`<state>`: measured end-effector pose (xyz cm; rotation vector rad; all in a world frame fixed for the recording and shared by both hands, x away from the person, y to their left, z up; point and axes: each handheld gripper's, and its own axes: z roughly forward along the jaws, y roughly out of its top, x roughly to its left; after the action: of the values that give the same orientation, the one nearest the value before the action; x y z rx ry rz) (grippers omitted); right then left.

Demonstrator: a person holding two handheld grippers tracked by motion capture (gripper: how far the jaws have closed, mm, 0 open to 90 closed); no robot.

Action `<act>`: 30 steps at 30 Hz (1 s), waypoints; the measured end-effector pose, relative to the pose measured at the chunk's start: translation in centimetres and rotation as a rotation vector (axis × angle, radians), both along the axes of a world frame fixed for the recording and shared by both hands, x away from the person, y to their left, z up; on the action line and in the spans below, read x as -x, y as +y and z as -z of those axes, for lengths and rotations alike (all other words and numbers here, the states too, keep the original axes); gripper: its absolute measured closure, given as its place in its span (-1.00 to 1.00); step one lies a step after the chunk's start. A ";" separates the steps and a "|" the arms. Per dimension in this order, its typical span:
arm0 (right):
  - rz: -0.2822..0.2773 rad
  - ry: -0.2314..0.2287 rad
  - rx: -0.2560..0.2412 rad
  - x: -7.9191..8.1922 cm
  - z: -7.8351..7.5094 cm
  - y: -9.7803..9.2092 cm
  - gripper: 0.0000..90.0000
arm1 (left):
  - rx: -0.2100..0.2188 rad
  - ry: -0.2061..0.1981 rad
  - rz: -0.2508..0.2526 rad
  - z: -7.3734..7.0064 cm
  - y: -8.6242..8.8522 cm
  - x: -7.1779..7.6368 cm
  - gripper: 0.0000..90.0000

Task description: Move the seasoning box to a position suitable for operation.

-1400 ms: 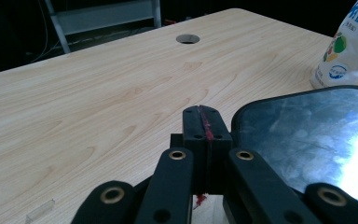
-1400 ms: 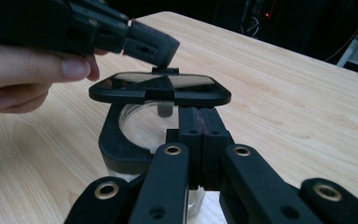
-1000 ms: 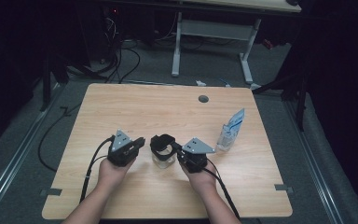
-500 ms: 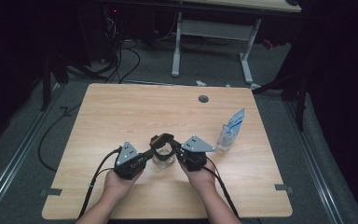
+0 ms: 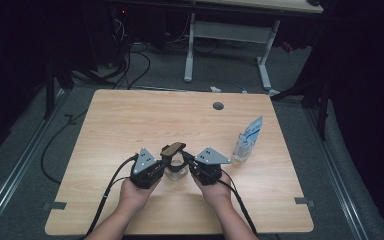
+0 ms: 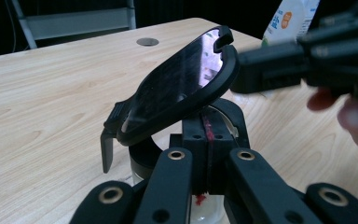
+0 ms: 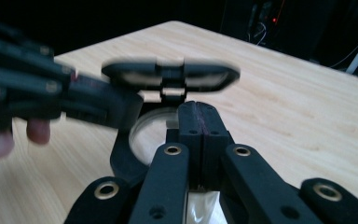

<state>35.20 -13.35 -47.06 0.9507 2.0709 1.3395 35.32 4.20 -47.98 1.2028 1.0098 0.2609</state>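
A small clear jar (image 5: 176, 170) with a black collar (image 6: 228, 116) stands near the table's front, between my two grippers. Its black flip lid (image 5: 173, 148) is tilted up, glossy underside showing (image 6: 177, 88); the lid (image 7: 168, 74) looks blurred in the right gripper view. My left gripper (image 5: 166, 165) is shut, jaws pressed flat together, tips (image 6: 207, 135) against the collar's left side. My right gripper (image 5: 187, 164) is also shut; its tips (image 7: 198, 114) sit at the collar (image 7: 121, 154) just under the raised lid. I see nothing pinched between either pair of jaws.
A blue and white pouch (image 5: 247, 140) stands upright to the right of my right hand, also seen in the left gripper view (image 6: 291, 18). A round cable hole (image 5: 218, 106) lies in the tabletop at the back. Cables trail from both grippers off the front edge.
The left gripper has moved right, up to the jar. The lid, flat on the jar one second ago, has swung upward and now stands tilted open.
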 end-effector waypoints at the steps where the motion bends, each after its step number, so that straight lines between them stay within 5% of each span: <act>1: 0.000 0.008 0.002 0.1 0.2 0.0 0.99 | 0.000 -0.001 -0.002 0.0 0.0 0.0 1.00; 8: -0.011 0.029 0.015 0.4 1.3 0.3 0.99 | 0.023 -0.008 -0.018 -0.4 0.0 -0.2 1.00; 30: -0.018 0.020 0.009 0.5 1.5 0.2 1.00 | 0.063 -0.021 -0.101 -1.5 1.5 -2.3 1.00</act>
<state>34.74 -13.15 -48.60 0.9477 2.1029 1.3342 37.57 5.71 -46.52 1.0916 1.0543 0.3180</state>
